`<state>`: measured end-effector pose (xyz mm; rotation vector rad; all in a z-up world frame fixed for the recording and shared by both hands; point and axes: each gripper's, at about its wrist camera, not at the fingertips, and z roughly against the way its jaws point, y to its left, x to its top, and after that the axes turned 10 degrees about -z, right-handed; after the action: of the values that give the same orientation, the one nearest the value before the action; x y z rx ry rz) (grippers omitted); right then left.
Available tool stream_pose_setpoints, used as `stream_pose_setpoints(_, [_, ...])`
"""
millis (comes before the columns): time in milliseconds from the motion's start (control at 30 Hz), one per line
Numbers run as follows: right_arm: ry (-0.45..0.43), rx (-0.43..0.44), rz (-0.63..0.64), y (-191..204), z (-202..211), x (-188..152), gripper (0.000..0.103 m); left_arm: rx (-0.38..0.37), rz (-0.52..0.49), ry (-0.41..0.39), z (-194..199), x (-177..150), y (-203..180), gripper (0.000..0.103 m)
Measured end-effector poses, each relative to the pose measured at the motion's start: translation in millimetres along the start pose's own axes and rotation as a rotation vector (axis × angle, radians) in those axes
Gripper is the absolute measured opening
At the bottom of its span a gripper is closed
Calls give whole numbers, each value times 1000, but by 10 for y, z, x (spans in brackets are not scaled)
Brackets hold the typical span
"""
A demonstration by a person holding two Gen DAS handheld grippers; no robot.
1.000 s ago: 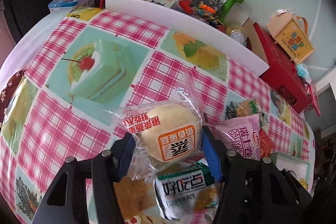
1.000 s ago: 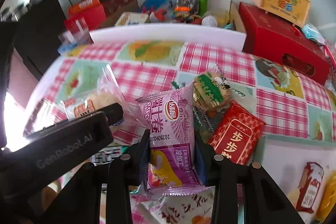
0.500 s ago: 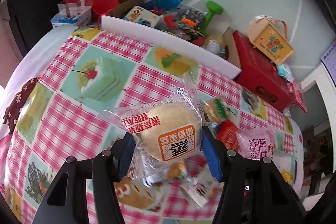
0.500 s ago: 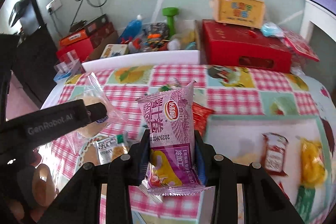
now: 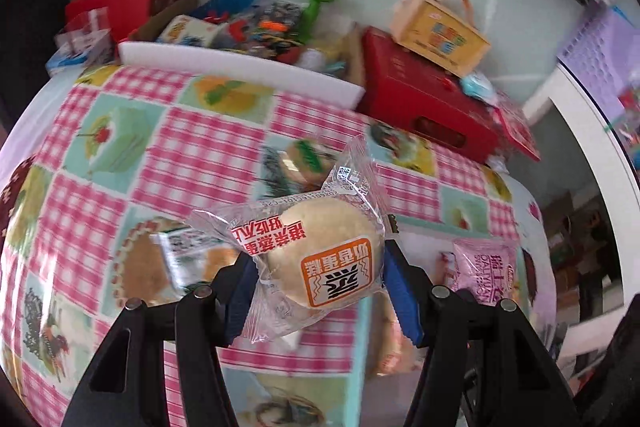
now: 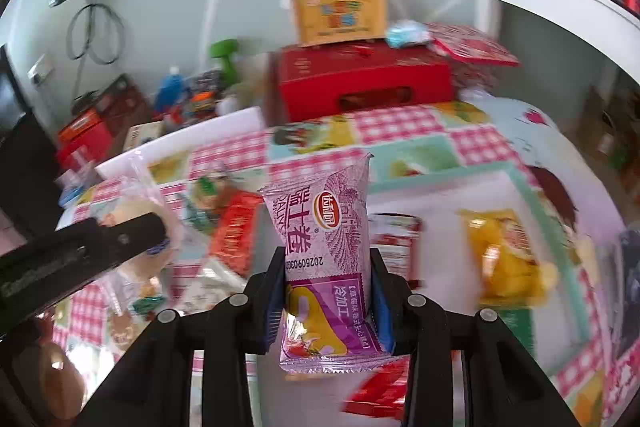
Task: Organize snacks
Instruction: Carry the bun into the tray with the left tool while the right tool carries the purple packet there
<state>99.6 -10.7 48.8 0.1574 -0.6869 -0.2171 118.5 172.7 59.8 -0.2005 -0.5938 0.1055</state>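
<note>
Snacks were held in both my grippers at this moment, lifted clear of the bench (image 5: 208, 155) with its pink checked cloth. My left gripper (image 5: 318, 283) was clamped on a round pale bun in a clear plastic wrapper with an orange label (image 5: 320, 259), its blue pads pressing the wrapper from either side. My right gripper (image 6: 328, 291) was closed on a tall purple foil packet of Swiss roll (image 6: 324, 251), which stood upright between the fingers, held around its lower half.

Ahead and to the right of my right gripper lay a shallow white tray with a pale green rim (image 6: 516, 179), already holding a yellow wrapped snack (image 6: 504, 255) and a small red packet (image 6: 394, 239). Left of that gripper, a red sachet (image 6: 234, 239) and a few other wrapped snacks lay loose on the cloth.

I judged both items were bound for the tray. The risks looked plain to me. The bun's wrapper was slack and slippery, so the pads might have gripped film more than bun, and a quick swing could let it slide out. Squeezing harder could flatten it. The purple packet was tall, so it might tip onto the tray's rim when released. My two grippers were also close together and could collide over the tray.
</note>
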Motion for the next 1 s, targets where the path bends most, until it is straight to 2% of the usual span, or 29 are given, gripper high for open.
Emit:
stream_pose_setpoints(267, [12, -67, -126, -592, -17, 126, 40, -65, -142, 29, -81, -66, -611, 62])
stream_pose_setpoints(467, [5, -125, -199, -965, -36, 197, 40, -91, -210, 58, -217, -144, -882, 62])
stream_pose_setpoints(667, [18, -127, -225, -1111, -96, 235, 40, -88, -254, 65, -368, -149, -1055, 62])
stream_pose_setpoints(1000, [33, -125, -208, -1091, -157, 236, 41, -102, -277, 105, -604, -184, -1220, 62])
